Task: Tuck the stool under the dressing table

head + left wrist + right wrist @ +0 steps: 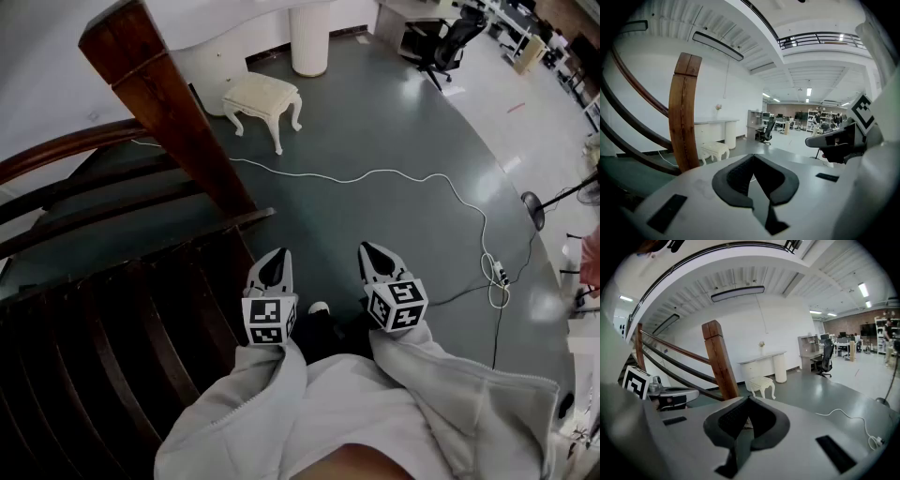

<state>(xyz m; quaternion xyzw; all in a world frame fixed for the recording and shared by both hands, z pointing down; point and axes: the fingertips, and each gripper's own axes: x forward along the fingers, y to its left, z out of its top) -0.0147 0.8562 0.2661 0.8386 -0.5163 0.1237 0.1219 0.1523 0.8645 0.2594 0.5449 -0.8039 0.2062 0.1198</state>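
Left tool (277, 258) closed, jaws pressed together, nothing between them. Right tool (368, 251) also closed and empty. The two are side by side, near each other but not touching, low in the head view. Both tips point forward and slightly down over the grey floor (394, 122). Grey sleeves (248, 403) cover both arms right up to the marker cubes.

Stool (263, 94): cream white, cushioned top, curved legs. It stands upright on the floor, far ahead of both tools. It is out in front of the white table (214, 58), just beside it and not under it. The right gripper view puts it before the gap between the table's drawer unit and its round column leg (309, 39). Nothing is touching the stool.

A thick brown wooden post (159, 103) rises at the left, between the person and the stool in the head view. Dark curved handrails (66, 145) run off from it to the left. Dark wooden stairs (94, 356) fill the lower left, next to the left tool.

A white cable (375, 173) snakes across the floor from the post side to a power strip (497, 274) on the right, passing between the tools and the stool. A black office chair (450, 42) stands far back at the upper right, well apart from the table. More desks and shelves behind it are too small to detail.
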